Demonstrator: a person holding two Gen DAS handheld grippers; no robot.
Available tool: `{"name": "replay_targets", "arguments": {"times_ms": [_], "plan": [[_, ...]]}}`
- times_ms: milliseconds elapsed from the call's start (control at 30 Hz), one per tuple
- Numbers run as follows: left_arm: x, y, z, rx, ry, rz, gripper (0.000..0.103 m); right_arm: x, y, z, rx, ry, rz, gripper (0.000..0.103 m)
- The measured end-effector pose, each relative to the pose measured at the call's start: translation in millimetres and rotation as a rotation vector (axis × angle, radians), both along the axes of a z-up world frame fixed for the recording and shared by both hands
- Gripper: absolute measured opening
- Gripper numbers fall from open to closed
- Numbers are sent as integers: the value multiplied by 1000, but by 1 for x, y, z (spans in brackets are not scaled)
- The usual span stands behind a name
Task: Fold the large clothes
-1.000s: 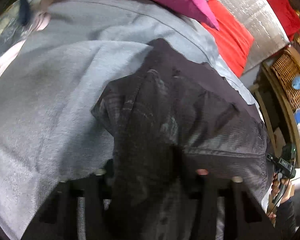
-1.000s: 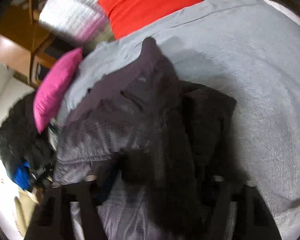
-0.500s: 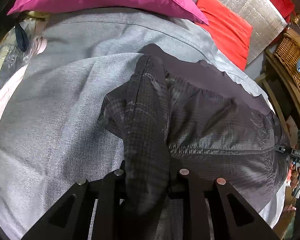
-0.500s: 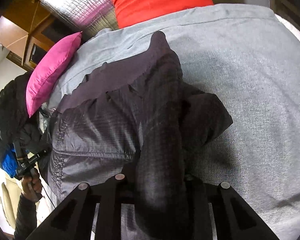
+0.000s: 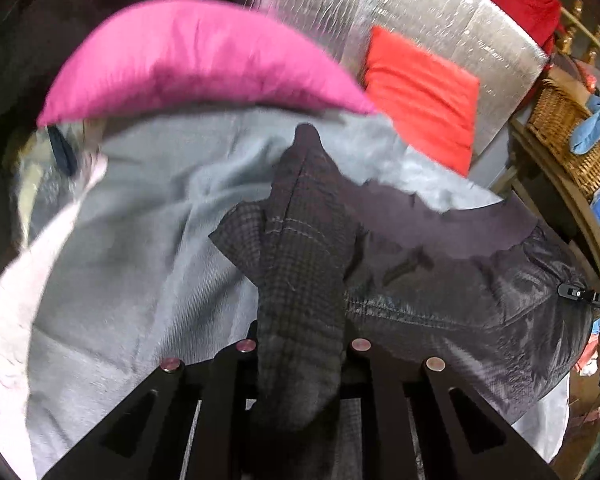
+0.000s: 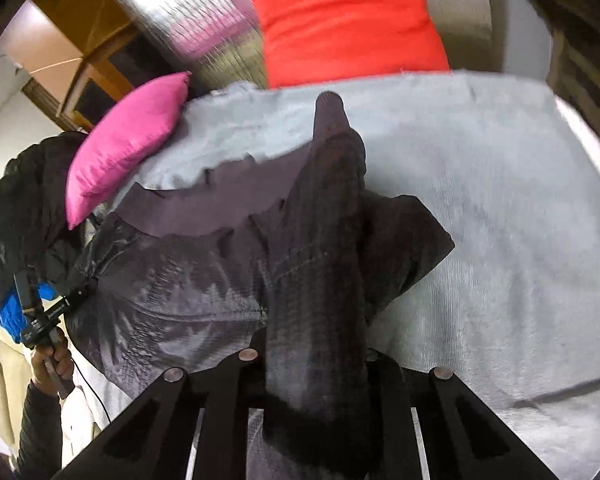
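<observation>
A dark grey-purple jacket (image 5: 452, 280) lies spread on a grey blanket (image 5: 140, 248) over the bed. My left gripper (image 5: 302, 346) is shut on a bunched dark fold of the jacket that rises between its jaws. My right gripper (image 6: 308, 354) is shut on another bunched fold of the same jacket (image 6: 180, 280), on its opposite side. The fabric hides both sets of fingertips. The jacket's ribbed hem (image 6: 220, 200) stretches toward the far side of the bed. In the right wrist view the blanket (image 6: 500, 220) extends to the right.
A magenta pillow (image 5: 196, 60) and a red pillow (image 5: 424, 92) lie at the head of the bed against a silver quilted panel (image 5: 440, 12). A wicker basket (image 5: 572, 136) stands on a shelf to the right. A dark puffy coat (image 6: 16, 208) lies at the left.
Both grippers have lifted and pulled back with the jacket folds in them. The pillows and headboard have come further into view. The jacket's far edge has drawn away from the pillows.
</observation>
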State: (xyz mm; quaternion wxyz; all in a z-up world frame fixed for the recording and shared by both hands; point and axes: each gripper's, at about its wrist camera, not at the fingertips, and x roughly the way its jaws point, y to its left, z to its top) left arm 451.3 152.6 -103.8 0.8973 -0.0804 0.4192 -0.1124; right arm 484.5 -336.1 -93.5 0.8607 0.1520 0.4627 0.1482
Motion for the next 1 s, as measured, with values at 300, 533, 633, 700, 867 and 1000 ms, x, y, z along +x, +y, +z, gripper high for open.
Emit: {"name": "replay_targets", "arguments": {"times_ms": [300, 533, 633, 700, 867, 1000], "plan": [[-46, -17, 66, 7, -137, -45, 15, -50, -3, 83, -57, -137, 15, 16], [-98, -34, 97, -10, -232, -77, 15, -107, -25, 110, -69, -207, -14, 16], [-119, -43, 101, 12, -263, -90, 15, -133, -34, 113, -66, -230, -26, 16], [-132, -48, 99, 16, -275, -98, 15, -146, -37, 111, -76, -237, -30, 16], [-153, -53, 77, 10, -259, -98, 15, -172, -46, 88, -58, -237, -52, 16], [-164, -54, 50, 17, -228, -95, 15, -184, -49, 55, -48, -209, -58, 16]]}}
